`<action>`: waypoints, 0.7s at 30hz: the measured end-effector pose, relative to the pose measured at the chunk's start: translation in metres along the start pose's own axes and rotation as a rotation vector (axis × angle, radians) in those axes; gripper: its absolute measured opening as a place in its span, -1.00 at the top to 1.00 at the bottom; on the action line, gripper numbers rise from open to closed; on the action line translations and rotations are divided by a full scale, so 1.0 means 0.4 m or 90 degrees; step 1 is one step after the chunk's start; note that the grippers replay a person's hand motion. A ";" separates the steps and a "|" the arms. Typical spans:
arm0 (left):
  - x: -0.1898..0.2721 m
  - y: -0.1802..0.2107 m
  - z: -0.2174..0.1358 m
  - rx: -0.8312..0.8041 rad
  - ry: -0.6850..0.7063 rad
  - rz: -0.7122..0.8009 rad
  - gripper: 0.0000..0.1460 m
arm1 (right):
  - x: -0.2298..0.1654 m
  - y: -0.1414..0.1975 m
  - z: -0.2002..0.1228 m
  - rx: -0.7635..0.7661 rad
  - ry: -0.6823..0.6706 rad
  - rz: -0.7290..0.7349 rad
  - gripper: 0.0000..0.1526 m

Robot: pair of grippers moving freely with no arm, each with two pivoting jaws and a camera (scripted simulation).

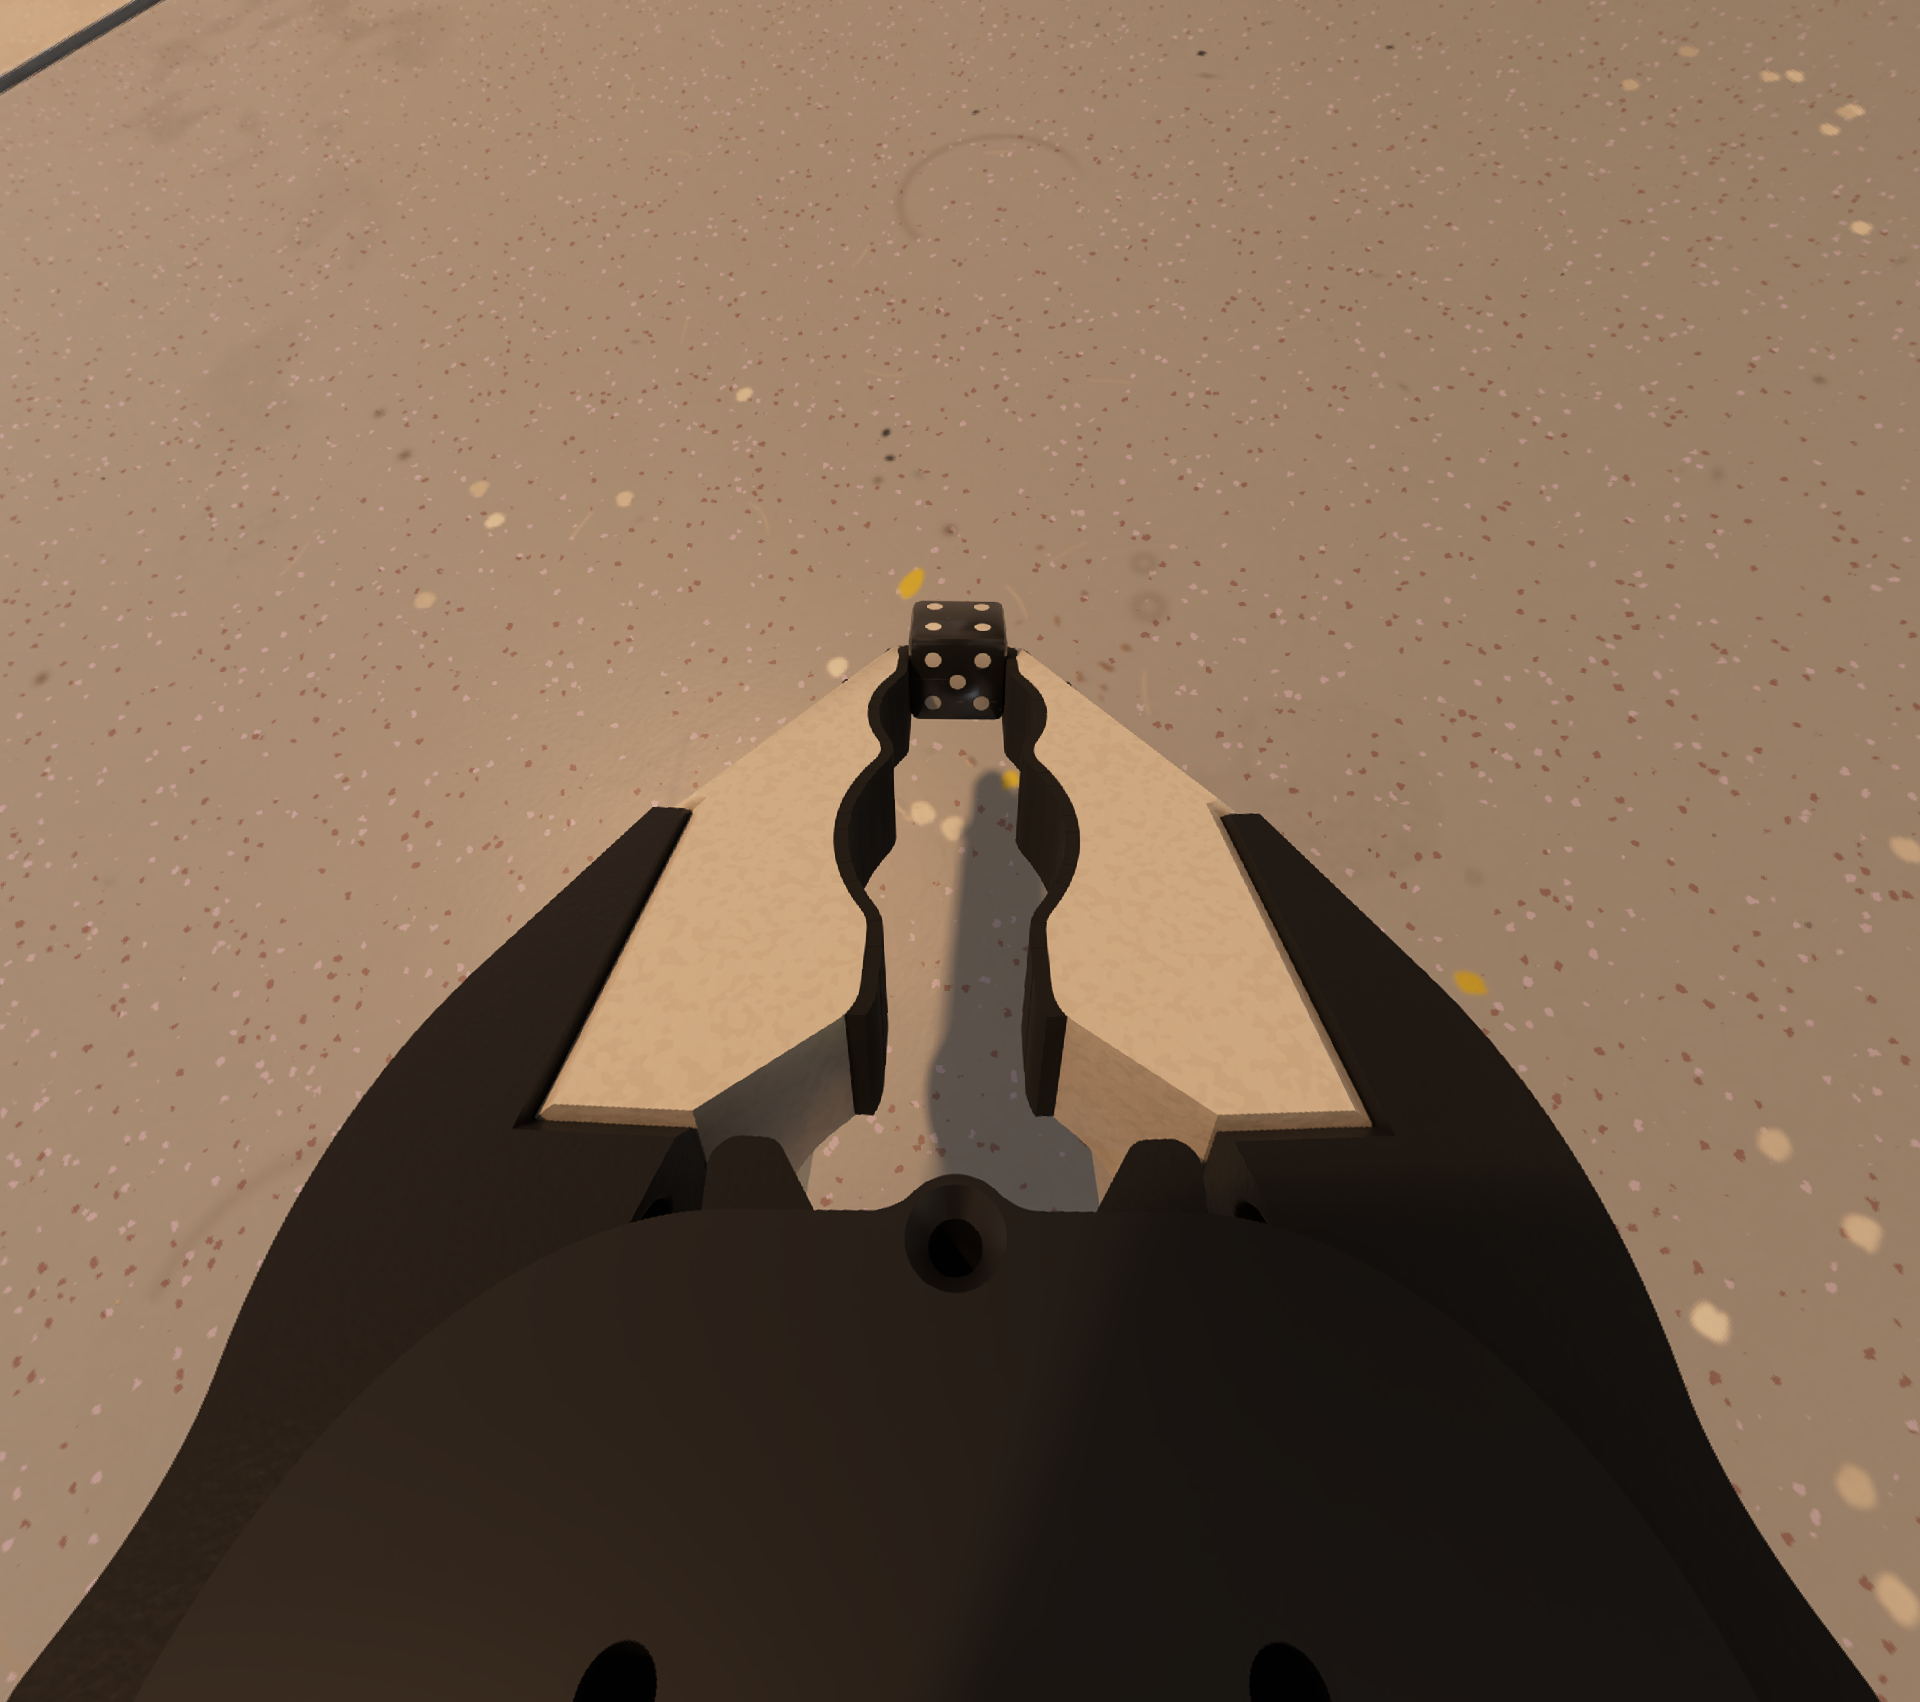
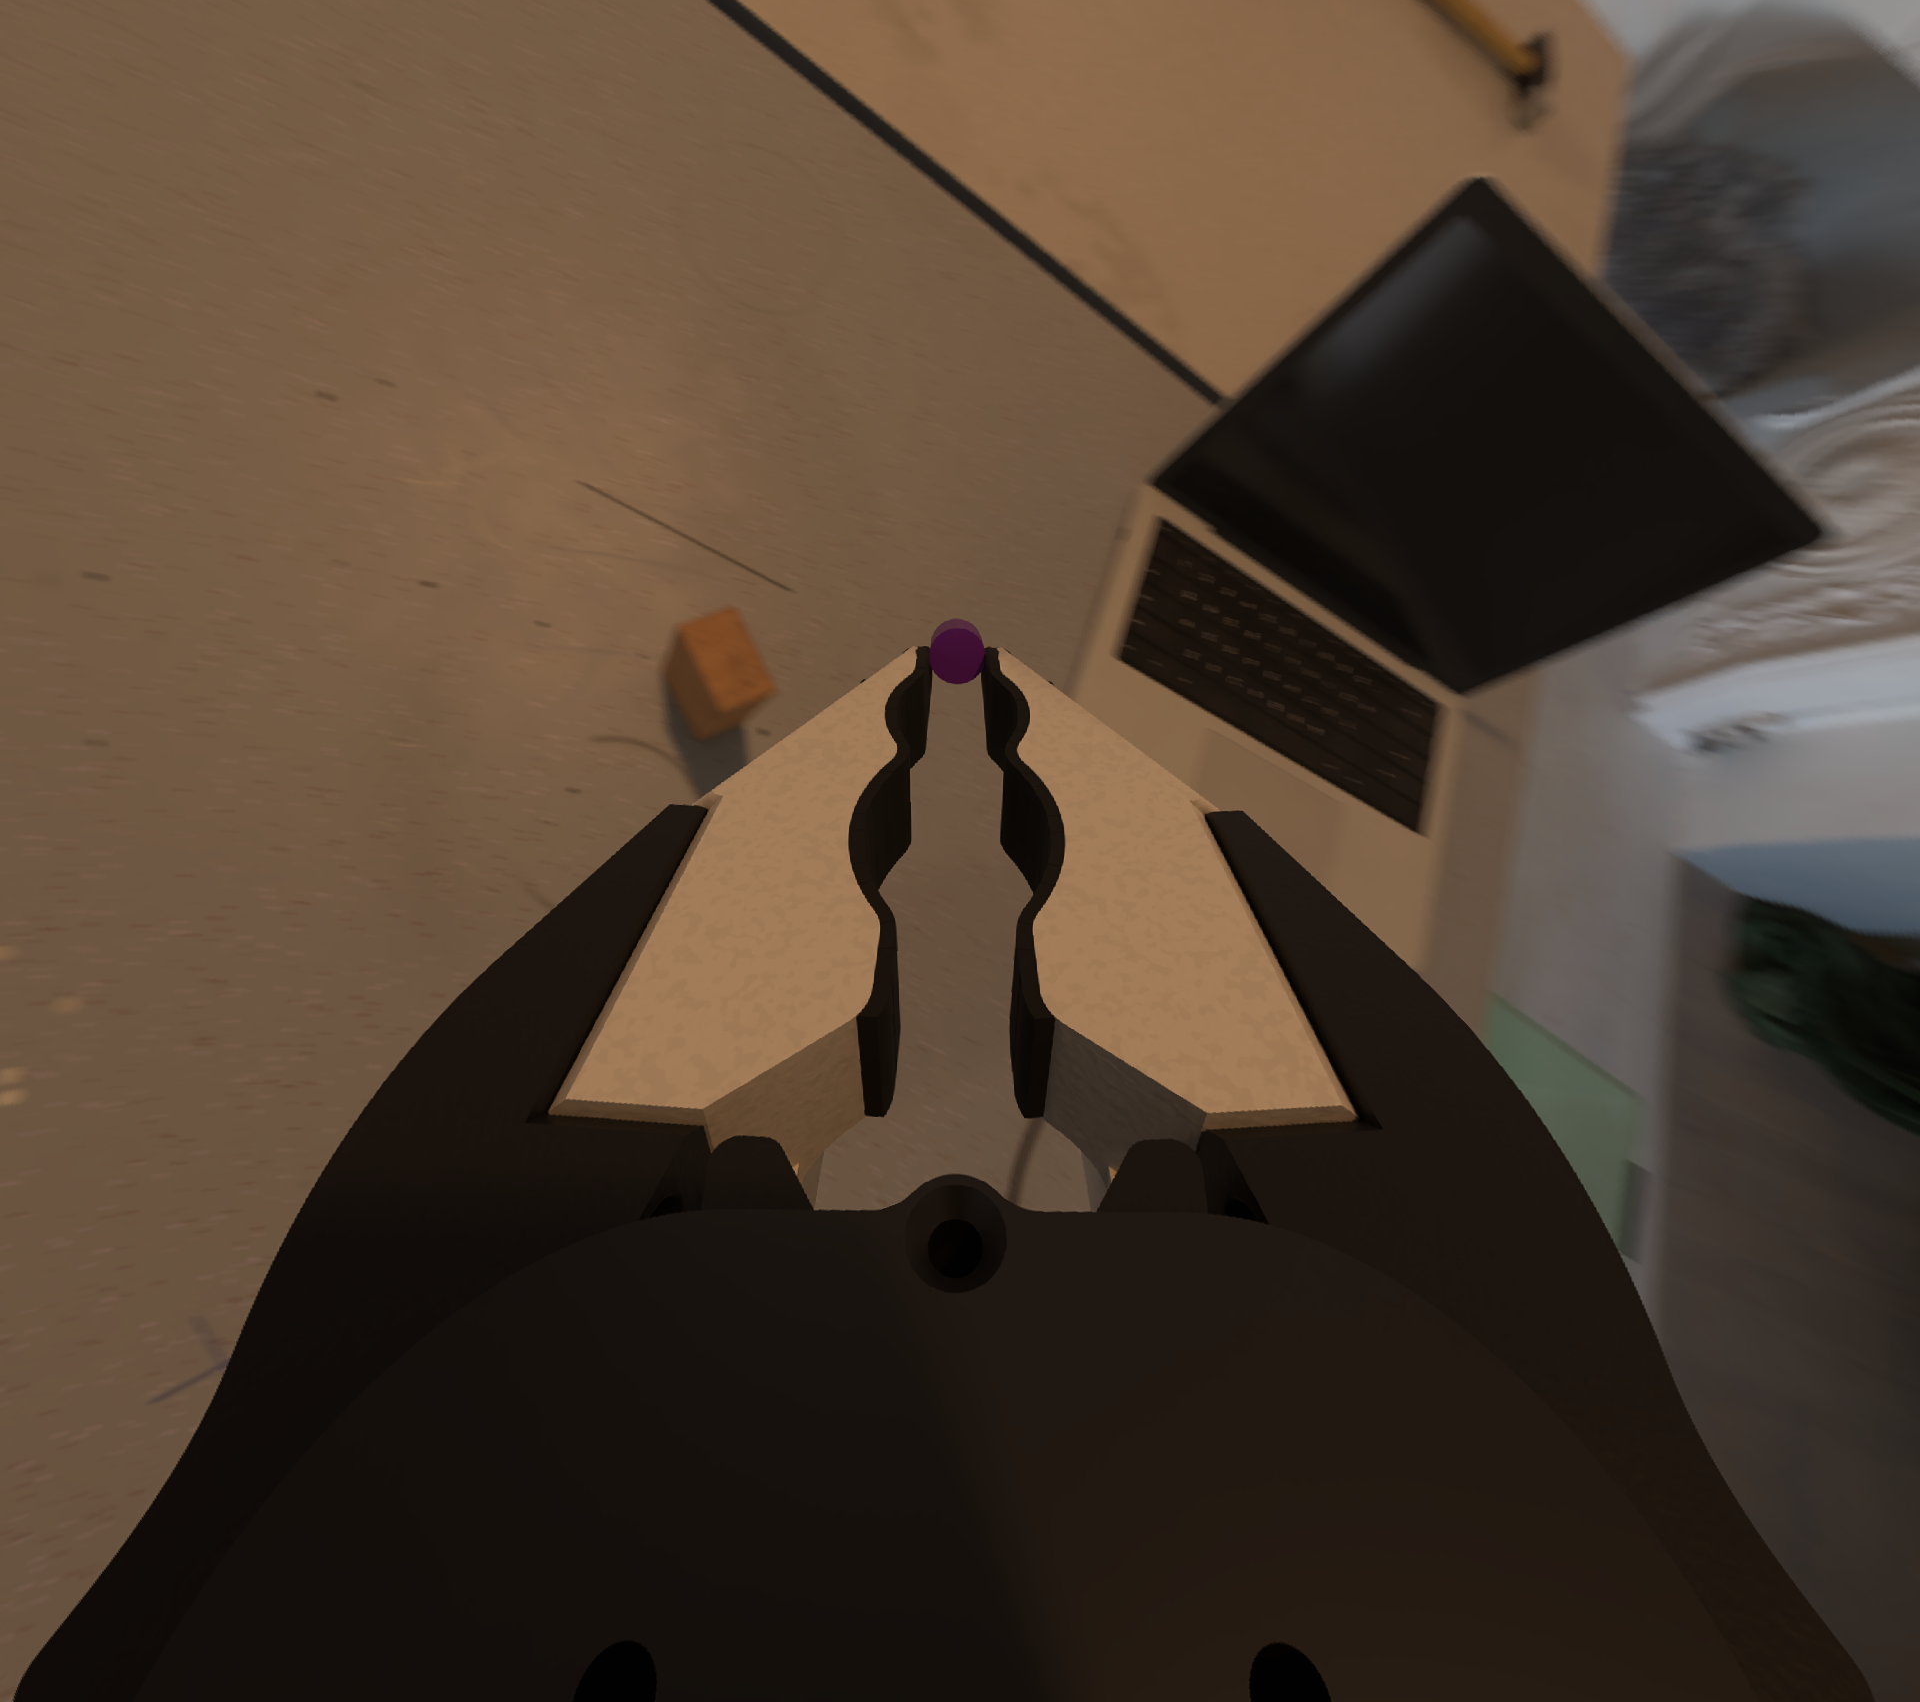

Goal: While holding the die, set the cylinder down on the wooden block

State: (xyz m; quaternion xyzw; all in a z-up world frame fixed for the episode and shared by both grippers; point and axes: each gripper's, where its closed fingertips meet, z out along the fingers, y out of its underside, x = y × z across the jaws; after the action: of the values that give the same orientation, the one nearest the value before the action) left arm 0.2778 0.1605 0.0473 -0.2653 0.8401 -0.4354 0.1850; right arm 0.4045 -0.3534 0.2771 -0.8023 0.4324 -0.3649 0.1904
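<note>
At tips: L hand-held gripper (image 1: 957, 665) pinches dotted black die (image 1: 957, 660).

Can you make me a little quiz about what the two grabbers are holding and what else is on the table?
1. True or false: the left gripper holds a black die.
2. What colour is the cylinder in the right gripper?
A) green B) purple C) white
3. Fill in: the wooden block lies on the table, not yet touched by the ____.

Key
1. True
2. B
3. cylinder; it is held apart from the block, with an open laptop on the other side.
</note>
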 end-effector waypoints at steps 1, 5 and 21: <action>-0.001 0.001 0.001 -0.002 -0.001 0.000 0.78 | -0.021 -0.004 0.016 0.008 -0.038 0.012 0.88; -0.006 0.005 0.003 -0.007 -0.004 0.001 0.78 | -0.101 0.010 0.097 -0.018 -0.147 -0.018 0.88; -0.015 0.022 0.013 -0.026 -0.014 0.018 0.78 | -0.248 0.033 0.350 -0.186 -0.313 -0.304 0.88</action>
State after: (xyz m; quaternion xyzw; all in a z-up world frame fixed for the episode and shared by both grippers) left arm 0.2828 0.1652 0.0378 -0.2619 0.8504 -0.4127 0.1947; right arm 0.4665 -0.2796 0.1347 -0.9630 0.2217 -0.1295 0.0816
